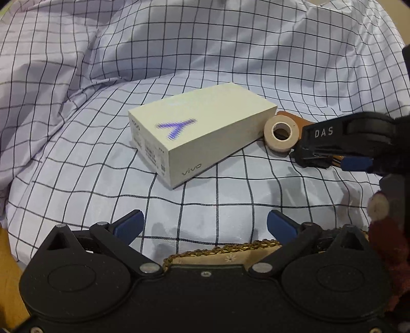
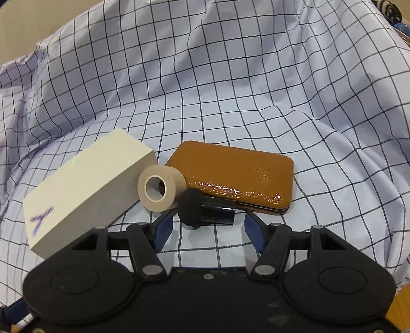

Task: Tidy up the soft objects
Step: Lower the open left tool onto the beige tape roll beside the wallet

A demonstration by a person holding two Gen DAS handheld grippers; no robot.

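Observation:
A white phone box (image 1: 200, 133) lies on a checked cloth (image 1: 102, 76). A beige tape roll (image 1: 280, 134) stands on its edge beside the box, with a brown case (image 2: 235, 176) behind it. In the right wrist view the box (image 2: 84, 192), the roll (image 2: 160, 188) and a black foam-tipped brush (image 2: 205, 211) lie just ahead of my right gripper (image 2: 206, 230), which is open and empty. That gripper also shows in the left wrist view (image 1: 333, 156). My left gripper (image 1: 205, 225) is open and empty, short of the box.
A woven basket rim (image 1: 230, 249) sits under my left gripper. A dark red plush item (image 1: 389, 243) is at its right. The cloth bunches into folds at the back and left. A striped object (image 2: 389, 10) is at the far right.

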